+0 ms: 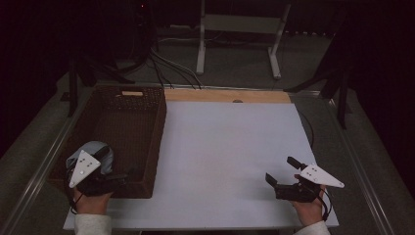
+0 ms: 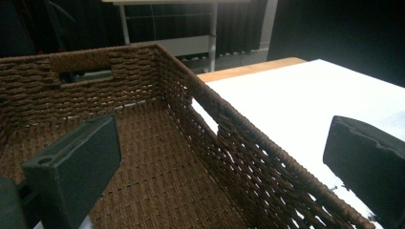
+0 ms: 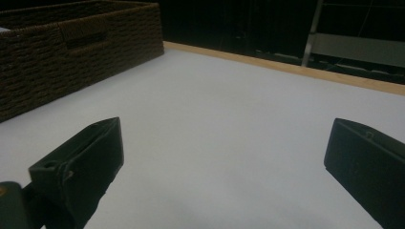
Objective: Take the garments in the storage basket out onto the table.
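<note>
A brown wicker basket stands on the left part of the white table top; its woven floor is bare where I see it. My left gripper hovers at the basket's near right corner, open. In the left gripper view one jaw hangs over the basket's inside and the other over the table, with the basket's side wall between them, untouched. My right gripper is low over the table near the front right, open, with only bare white surface between its jaws.
A pale grey-blue bundle lies by the left gripper's grey plate; I cannot tell what it is. A wooden strip runs along the table's far edge. Beyond it stand a white metal frame and cables on the dark floor.
</note>
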A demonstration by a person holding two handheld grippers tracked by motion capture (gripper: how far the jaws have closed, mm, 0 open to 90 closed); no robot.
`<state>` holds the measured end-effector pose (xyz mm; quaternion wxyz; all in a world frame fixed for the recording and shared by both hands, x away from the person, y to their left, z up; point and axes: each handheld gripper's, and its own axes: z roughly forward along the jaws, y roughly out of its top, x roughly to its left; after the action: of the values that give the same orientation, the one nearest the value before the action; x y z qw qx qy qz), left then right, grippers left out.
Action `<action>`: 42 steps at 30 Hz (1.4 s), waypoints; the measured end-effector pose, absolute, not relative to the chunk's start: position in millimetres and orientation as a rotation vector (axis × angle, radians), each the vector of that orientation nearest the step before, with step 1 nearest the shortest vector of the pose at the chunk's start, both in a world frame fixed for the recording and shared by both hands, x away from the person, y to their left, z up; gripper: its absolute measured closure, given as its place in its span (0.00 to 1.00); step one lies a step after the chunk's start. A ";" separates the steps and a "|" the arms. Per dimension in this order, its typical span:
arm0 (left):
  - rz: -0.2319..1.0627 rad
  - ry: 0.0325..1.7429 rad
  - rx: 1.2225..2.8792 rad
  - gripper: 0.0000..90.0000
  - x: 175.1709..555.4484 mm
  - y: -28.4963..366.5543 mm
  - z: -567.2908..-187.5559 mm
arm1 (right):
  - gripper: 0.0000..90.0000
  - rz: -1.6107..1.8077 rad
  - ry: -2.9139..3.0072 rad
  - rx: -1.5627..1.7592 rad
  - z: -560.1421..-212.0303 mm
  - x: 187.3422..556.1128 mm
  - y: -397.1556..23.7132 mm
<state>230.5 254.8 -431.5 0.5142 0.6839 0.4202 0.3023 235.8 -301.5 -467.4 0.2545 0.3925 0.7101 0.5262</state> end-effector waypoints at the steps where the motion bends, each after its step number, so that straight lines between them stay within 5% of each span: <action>1: 0.727 1.010 1.644 0.00 230.5 254.8 -431.5 | 0.00 1.429 1.929 1.066 -467.4 235.8 -301.5; 42: 0.714 1.023 1.668 0.00 227.6 261.3 -417.4 | 0.00 1.436 1.915 1.060 -469.3 235.7 -296.3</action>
<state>227.6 261.3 -417.4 0.5050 0.6911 0.4239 0.2960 235.7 -296.3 -469.3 0.2589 0.3910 0.7066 0.5299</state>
